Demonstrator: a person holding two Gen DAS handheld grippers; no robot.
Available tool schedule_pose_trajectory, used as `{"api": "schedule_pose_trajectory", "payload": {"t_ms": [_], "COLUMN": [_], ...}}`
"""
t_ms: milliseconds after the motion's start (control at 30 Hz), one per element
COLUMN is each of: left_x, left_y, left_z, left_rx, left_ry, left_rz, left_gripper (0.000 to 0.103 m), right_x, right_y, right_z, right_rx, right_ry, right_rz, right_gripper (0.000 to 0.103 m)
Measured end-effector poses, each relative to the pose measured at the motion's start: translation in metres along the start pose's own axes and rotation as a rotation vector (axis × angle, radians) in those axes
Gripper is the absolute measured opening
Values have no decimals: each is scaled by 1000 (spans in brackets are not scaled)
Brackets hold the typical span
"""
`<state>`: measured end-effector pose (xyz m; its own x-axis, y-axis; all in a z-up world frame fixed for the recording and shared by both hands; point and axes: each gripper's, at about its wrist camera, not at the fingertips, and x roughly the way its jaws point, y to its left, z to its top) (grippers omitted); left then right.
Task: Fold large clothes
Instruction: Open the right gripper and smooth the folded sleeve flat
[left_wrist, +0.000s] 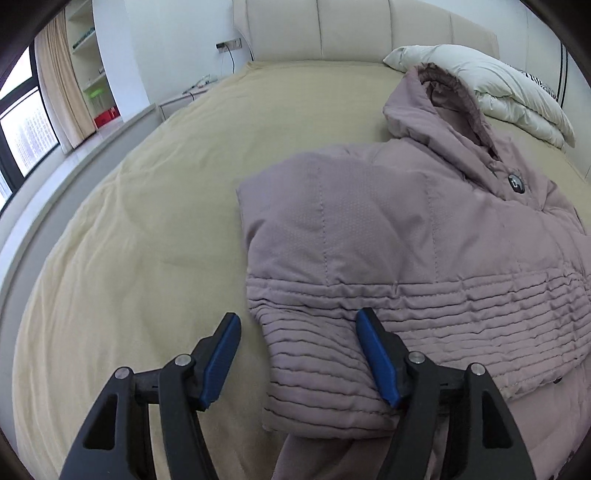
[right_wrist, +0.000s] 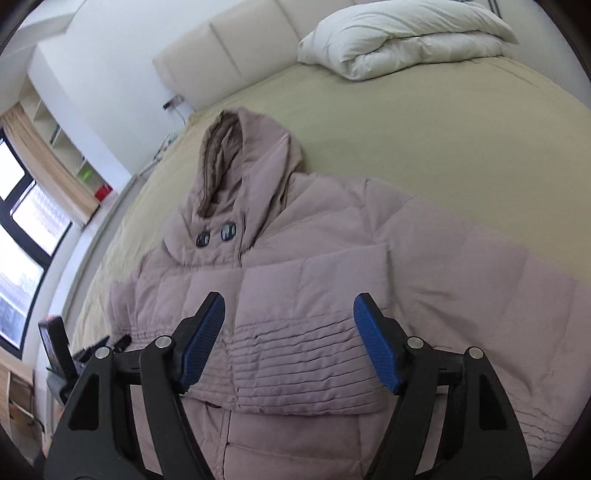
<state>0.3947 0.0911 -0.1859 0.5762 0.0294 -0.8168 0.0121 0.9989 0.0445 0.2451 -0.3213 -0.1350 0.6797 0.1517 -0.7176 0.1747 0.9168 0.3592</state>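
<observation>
Jacket (right_wrist: 314, 280) lies on the bed (left_wrist: 147, 184), sleeves folded in; both hand-held grippers, left (left_wrist: 297, 356) and right (right_wrist: 288, 343), gape wide and empty; next, probably regrip the near hem.

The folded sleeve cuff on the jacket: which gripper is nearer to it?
Left. The left gripper is open around the cuff. The right gripper is open above the jacket front.

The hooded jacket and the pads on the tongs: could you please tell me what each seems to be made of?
The hooded jacket looks like a padded, matte woven synthetic shell in dusty pink: puffy stitched panels and rows of gathered quilting suggest filling, though the fibre cannot be confirmed. The pads on the tongs look like ribbed blue plastic or rubber, set in matte black plastic arms.
</observation>
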Motion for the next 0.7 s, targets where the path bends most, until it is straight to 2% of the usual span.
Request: {"api": "schedule_pose_trajectory", "payload": {"t_ms": [67, 100, 167, 233, 300, 367, 467, 500, 567, 633, 700], "left_x": [1, -1, -19, -40, -54, -51, -23, -9, 14, 21, 22], "left_y": [10, 13, 18, 19, 18, 12, 2, 0, 0, -7, -14], "left_z": [4, 4, 6, 11, 22, 34, 48, 49, 44, 37, 36], "left_rx": [-30, -40, -69, -67, -73, -56, 6, 27, 42, 85, 121], "left_ry": [25, 30, 1, -83, -161, -181, -143, -110, -42, -48, -54], "left_rz": [-45, -65, -73, -31, -3, 33, 114, 138, 134, 156, 180], "left_gripper": [75, 74, 70, 67, 67, 67, 68, 68, 68, 68, 68], "right_x": [35, 48, 53, 46, 30, 22, 25, 31, 58, 66, 67], "right_y": [2, 2, 10, 18, 21, 24, 27, 23, 12, 12, 17], "right_z": [-9, -13, -19, -18, -14, -11, -5, -4, -6, -12, -10], "right_rx": [-22, -46, -127, -144, -112, -111, -128, -123, -134, -202, -220], "right_ry": [99, 118, 88, 91, 41, -10, -37, -19, 51, 17, 30], "right_rz": [-73, -101, -146, -177, -154, -135, -168, -183, -220, -219, -241], "right_gripper": [70, 70, 70, 69, 69, 69, 69, 69, 71, 73, 73]}}
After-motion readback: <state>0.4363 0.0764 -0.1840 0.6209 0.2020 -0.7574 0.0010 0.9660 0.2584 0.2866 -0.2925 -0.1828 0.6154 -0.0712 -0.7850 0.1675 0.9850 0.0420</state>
